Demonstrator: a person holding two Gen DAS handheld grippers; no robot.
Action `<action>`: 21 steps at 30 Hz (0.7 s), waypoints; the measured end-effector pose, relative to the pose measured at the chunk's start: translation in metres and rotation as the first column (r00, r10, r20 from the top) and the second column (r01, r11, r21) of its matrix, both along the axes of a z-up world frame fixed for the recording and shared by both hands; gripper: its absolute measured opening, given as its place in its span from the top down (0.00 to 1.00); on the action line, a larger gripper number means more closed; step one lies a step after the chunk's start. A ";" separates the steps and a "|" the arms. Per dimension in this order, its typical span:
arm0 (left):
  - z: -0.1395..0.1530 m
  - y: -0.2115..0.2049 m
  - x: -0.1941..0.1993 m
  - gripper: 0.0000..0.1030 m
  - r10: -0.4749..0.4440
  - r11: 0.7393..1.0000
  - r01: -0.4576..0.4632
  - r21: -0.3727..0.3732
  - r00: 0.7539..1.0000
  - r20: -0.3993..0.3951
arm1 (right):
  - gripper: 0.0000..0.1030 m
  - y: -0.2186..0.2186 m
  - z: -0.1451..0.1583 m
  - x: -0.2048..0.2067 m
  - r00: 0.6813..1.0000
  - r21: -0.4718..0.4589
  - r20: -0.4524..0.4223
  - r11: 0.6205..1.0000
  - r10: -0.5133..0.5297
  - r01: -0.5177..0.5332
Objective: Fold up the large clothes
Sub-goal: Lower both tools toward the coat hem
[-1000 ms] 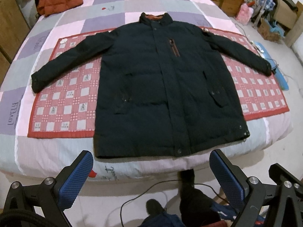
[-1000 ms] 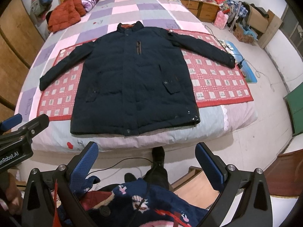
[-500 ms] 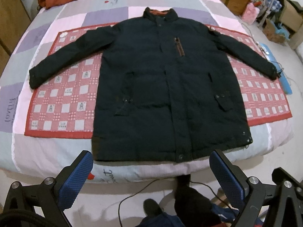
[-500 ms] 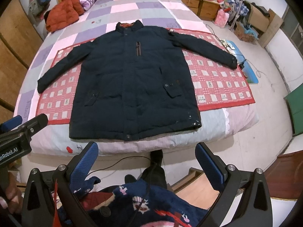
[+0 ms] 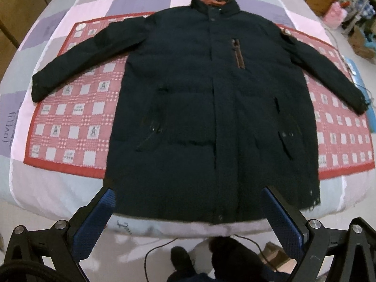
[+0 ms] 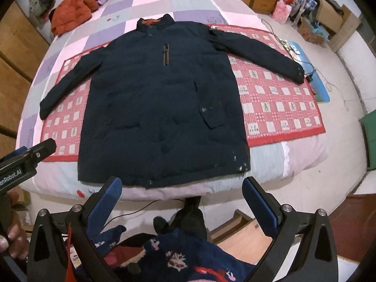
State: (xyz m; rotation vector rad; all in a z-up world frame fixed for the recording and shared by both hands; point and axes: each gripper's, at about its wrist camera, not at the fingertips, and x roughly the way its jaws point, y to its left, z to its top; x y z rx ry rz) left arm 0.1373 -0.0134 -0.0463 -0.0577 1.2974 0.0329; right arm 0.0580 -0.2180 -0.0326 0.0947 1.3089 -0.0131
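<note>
The dark navy padded coat lay flat and face-up on the bed, over a red checked mat, sleeves spread out to both sides. Its long axis ran straight away from the person, collar far, hem nearest at the bed's foot edge. Both grippers hung just short of that hem, not touching it. The left gripper had its jaws wide apart and empty, facing about the middle of the hem; the right gripper was the same, wide open, holding nothing. Neither looked clearly closer, so probably each would go for the sleeve or hem corner on its own side.
</note>
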 end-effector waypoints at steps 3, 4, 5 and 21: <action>-0.007 -0.012 0.022 0.01 0.023 1.000 -0.023 0.007 1.000 -0.014 | 0.00 -0.014 -0.009 0.029 1.000 0.012 -0.013 1.000 0.019 -0.019; -0.010 -0.017 0.030 0.01 0.030 1.000 -0.029 0.011 0.999 -0.021 | 0.00 -0.019 -0.011 0.039 1.000 0.017 -0.018 1.000 0.025 -0.025; -0.012 -0.020 0.036 0.01 0.035 0.999 -0.035 0.014 0.999 -0.026 | 0.00 -0.023 -0.014 0.049 0.999 0.019 -0.021 0.999 0.032 -0.032; -0.067 -0.051 0.121 0.01 0.088 0.995 -0.086 0.046 0.994 -0.057 | 0.00 -0.060 -0.076 0.171 0.993 0.036 -0.013 0.993 0.113 -0.113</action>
